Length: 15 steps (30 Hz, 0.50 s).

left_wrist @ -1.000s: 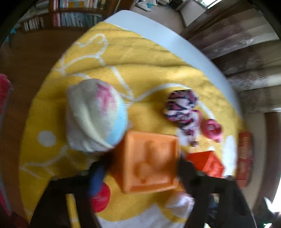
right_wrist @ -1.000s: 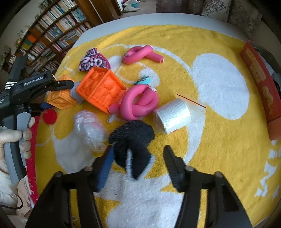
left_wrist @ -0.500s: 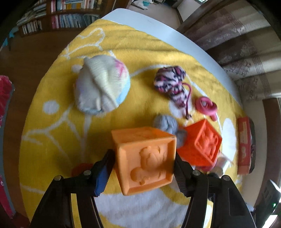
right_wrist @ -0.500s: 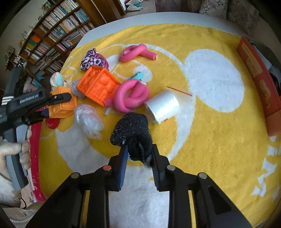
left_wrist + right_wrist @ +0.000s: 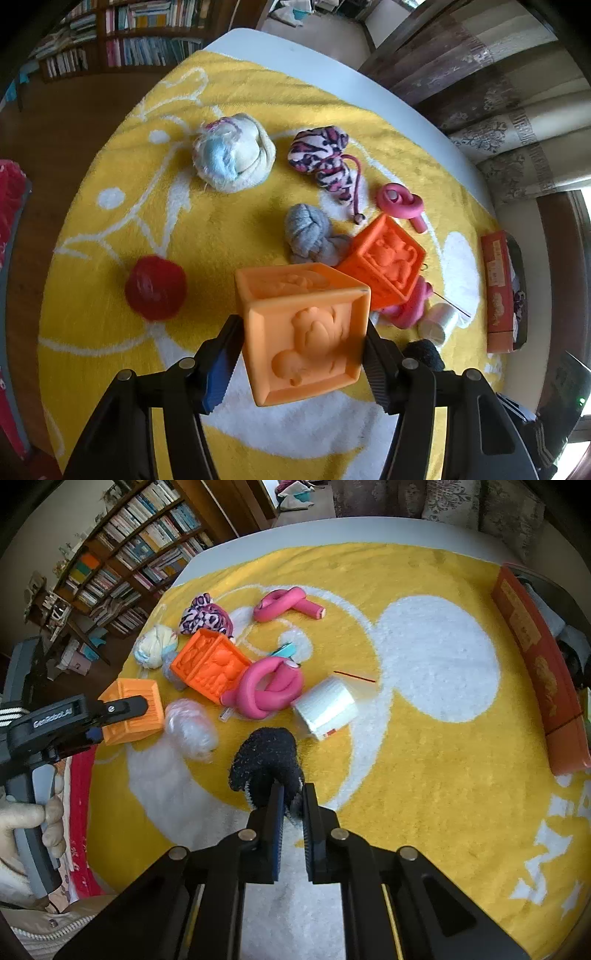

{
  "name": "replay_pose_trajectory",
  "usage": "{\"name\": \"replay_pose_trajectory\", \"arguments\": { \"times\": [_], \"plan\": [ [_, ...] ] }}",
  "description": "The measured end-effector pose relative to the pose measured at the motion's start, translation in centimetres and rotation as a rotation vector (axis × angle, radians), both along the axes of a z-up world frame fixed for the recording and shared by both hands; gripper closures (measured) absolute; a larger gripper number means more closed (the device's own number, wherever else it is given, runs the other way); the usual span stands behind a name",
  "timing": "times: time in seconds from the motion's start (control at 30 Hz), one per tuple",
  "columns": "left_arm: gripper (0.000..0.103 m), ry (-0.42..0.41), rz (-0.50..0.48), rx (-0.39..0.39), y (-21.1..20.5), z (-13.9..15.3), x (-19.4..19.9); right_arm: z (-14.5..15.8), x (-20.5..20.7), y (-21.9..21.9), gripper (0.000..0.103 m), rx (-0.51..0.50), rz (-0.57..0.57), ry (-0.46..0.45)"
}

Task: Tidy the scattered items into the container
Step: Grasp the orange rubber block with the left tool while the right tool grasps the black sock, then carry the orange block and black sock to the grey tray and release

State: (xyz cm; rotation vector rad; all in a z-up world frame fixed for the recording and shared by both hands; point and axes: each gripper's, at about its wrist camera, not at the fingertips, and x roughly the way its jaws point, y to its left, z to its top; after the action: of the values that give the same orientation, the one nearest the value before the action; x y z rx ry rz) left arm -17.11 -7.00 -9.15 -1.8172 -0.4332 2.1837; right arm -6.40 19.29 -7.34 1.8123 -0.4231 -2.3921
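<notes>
Reading "GenRobot.AI" on the left gripper, clamped on a pale orange cube; right gripper pinches a black sock; pink curler at twelve o'clock.

The right gripper has its jaws pinched tight on a fuzzy black sock, above a yellow and white rug spread over a white table. At the left edge a hand holds the left gripper, whose jaws are closing on a light orange block clamped between them. Beyond the sock lie a clear plastic ball, a darker orange block, a knotted pink foam roller, a white roll, a second pink roller, a striped pink sock and a pale sock ball, with a red box at the right edge.
</notes>
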Motion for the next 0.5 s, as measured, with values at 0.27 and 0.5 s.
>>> {"name": "replay_pose_trajectory", "arguments": {
  "times": [0.27,0.5],
  "plan": [
    [0.040,0.005,0.022,-0.015,0.0,0.7,1.5,0.0,0.0,1.0,0.092,-0.063,0.002,0.004],
    [0.040,-0.008,0.052,-0.024,-1.4,0.7,2.7,-0.9,-1.4,-0.3,0.047,-0.108,0.000,-0.001]
  ]
}}
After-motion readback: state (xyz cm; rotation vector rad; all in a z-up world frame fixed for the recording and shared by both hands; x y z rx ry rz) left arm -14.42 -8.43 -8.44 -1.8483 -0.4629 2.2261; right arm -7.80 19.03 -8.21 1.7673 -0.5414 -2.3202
